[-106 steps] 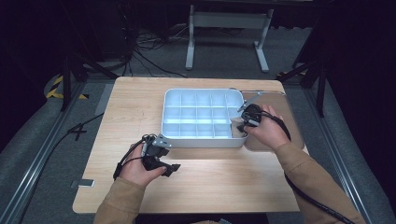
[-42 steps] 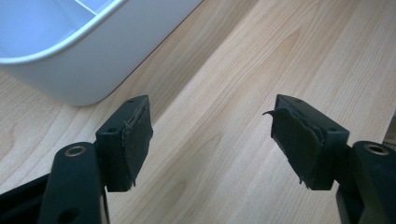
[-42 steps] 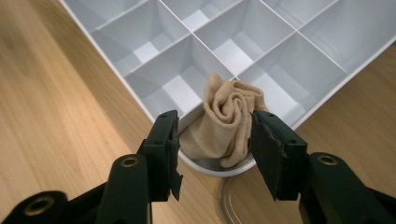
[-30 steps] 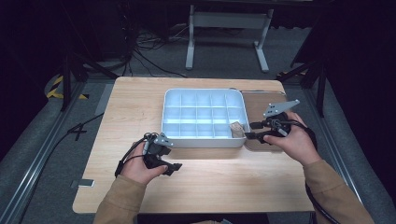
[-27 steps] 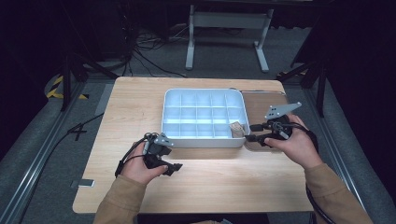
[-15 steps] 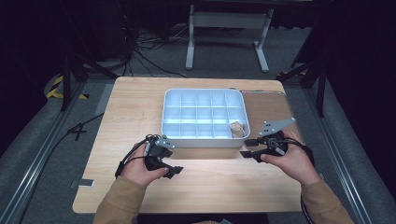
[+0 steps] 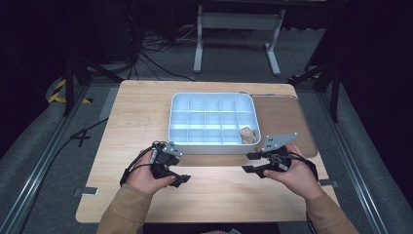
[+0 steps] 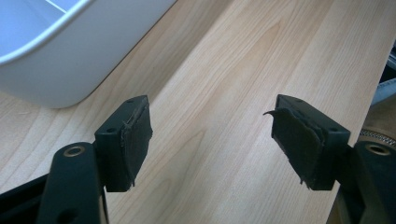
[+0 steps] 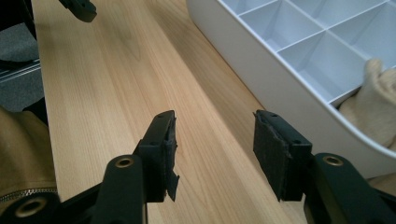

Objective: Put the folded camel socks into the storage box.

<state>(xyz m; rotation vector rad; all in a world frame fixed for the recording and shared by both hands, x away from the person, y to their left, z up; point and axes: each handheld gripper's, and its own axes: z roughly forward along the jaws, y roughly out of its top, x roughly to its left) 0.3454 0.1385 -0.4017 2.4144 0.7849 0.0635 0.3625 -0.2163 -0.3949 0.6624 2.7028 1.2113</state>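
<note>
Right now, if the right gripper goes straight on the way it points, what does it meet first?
Probably the bare wooden table. The right gripper, jaws open and empty, points along the tabletop beside the white compartment tray. Farther along that line is the left gripper, though depth is unclear.

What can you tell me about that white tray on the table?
The tray is a shallow white box, plastic by its look, with rounded corners and thin walls that split it into a grid of small compartments. It lies flat on the wooden table, partly on a brown mat. A small beige object, soft-looking, lies in the near right corner compartment; the other compartments look empty. Neither gripper touches it.
</note>
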